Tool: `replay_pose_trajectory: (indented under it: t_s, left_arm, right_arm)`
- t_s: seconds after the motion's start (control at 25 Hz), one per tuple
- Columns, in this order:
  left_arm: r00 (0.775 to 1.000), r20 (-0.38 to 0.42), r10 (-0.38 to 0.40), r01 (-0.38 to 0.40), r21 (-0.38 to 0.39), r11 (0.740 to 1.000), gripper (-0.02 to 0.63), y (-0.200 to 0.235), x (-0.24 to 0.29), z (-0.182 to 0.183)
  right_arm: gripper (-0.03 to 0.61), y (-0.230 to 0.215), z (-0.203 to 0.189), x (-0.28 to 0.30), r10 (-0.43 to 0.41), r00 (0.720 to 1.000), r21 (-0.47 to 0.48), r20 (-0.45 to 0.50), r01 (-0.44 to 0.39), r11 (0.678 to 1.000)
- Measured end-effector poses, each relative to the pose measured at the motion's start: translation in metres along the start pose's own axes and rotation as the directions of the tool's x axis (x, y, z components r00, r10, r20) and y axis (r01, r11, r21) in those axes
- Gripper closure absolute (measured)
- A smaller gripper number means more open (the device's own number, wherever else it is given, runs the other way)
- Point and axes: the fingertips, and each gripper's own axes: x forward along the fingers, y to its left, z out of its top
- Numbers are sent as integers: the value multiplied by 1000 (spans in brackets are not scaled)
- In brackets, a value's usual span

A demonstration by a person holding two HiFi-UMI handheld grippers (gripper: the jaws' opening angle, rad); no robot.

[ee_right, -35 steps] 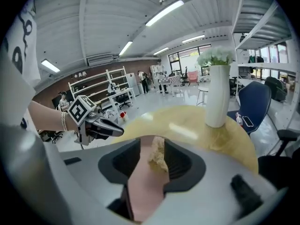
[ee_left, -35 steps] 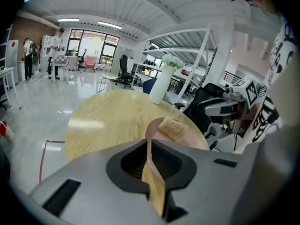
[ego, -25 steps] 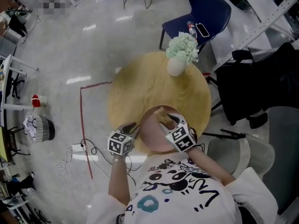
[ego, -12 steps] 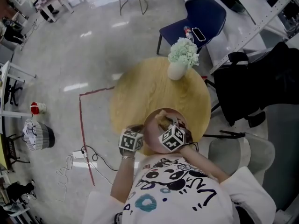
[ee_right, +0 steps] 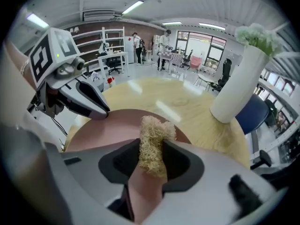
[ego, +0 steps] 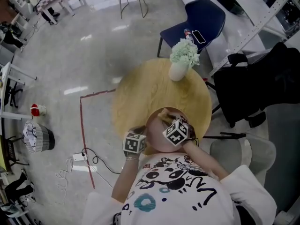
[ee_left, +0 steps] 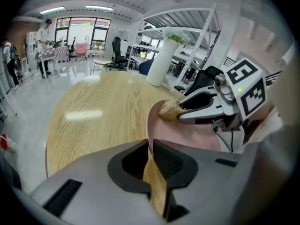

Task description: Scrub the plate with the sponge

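Nearest the person, the left gripper has its jaws pressed together on the near left rim of the pink plate, with only that thin edge between the pads. The plate sits at the near edge of the round wooden table, and from the head view I cannot tell whether it lies flat or is raised a little on that side.

Just beyond, the right gripper reaches in from the right over the plate. Its jaws are closing, with the sponge, a coarse straw-coloured pad, squeezed upright between them. The pad's free end pokes out past the tips, over the far half of the plate.

Two things could go wrong from here. The rim pinch is narrow, so a firm stroke pushing away or sideways could twist the plate out of the left jaws and send it sliding. If it slid toward the person, it could go off the near edge. The pad is also soft and springy, so dragging it hard could bend it or work it out of the jaws, leaving bare jaw tips to scrape the plate.

Farther back, a white vase of pale flowers stands upright on the far right of the table. It is well apart from the plate and probably out of reach of ordinary strokes.
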Motion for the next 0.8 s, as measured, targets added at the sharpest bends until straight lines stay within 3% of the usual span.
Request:
replay_pose_trajectory:
  t_s: [0.2, 0.44, 0.8]
  left_arm:
    - [1000, 21, -1, 1, -32, 999, 571, -3, -6, 4]
    - [999, 36, 20, -17, -72, 997, 575, -3, -6, 2]
    - [995, 84, 44, -33, -135, 990, 589, -1, -1, 9]
  right_arm:
    - [444, -1, 1, -3, 44, 999, 39, -14, -43, 998]
    - [462, -9, -2, -9, 28, 999, 33, -34, -26, 999]
    - [465, -24, -57, -38, 70, 991, 110, -113, -57, 992]
